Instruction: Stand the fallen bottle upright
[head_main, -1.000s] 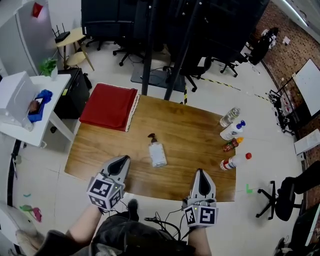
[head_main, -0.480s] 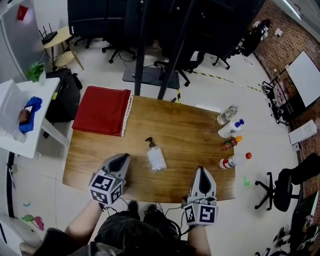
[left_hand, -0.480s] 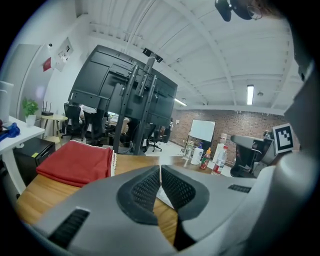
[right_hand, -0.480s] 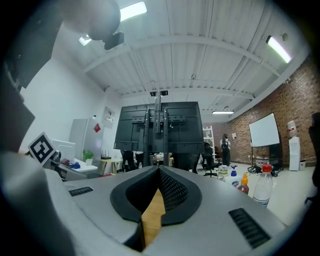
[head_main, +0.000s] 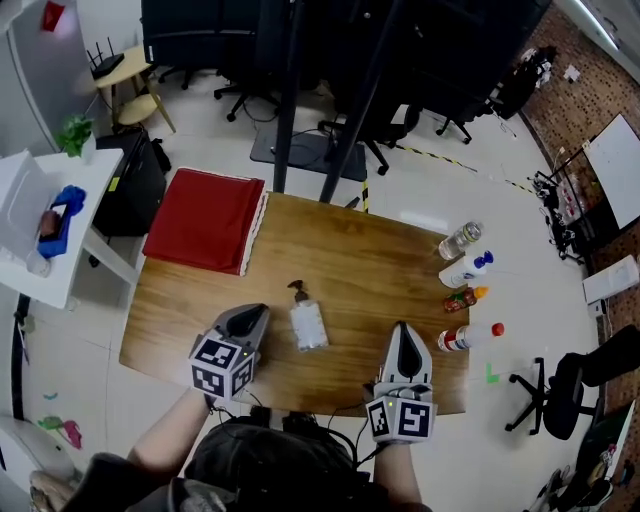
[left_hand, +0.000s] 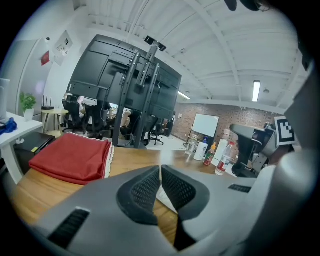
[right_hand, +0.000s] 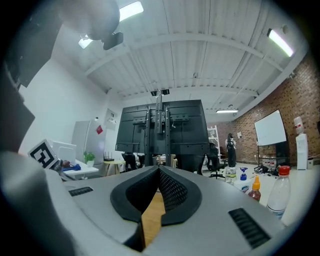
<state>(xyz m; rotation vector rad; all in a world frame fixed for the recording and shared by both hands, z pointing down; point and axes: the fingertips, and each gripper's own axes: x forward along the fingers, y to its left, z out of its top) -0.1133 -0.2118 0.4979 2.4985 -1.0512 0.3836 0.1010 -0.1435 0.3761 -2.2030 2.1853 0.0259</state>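
Both grippers have edged forward over the near edge of the desk (head_main: 370, 250) since a second ago, and the left gripper (head_main: 252, 312) now sits closer to the fallen pump bottle (head_main: 308, 322). That bottle lies on its side mid-desk, pump pointing away, between the two grippers and touching neither. The left gripper tips slightly downward; the right gripper (head_main: 401, 328) points level across the desk. Both pairs of jaws are closed tip to tip, holding nothing. Counted: one fallen bottle, four upright bottles (head_main: 462, 268) along the right edge, and one folded red cloth (head_main: 205, 218) at the far left corner.
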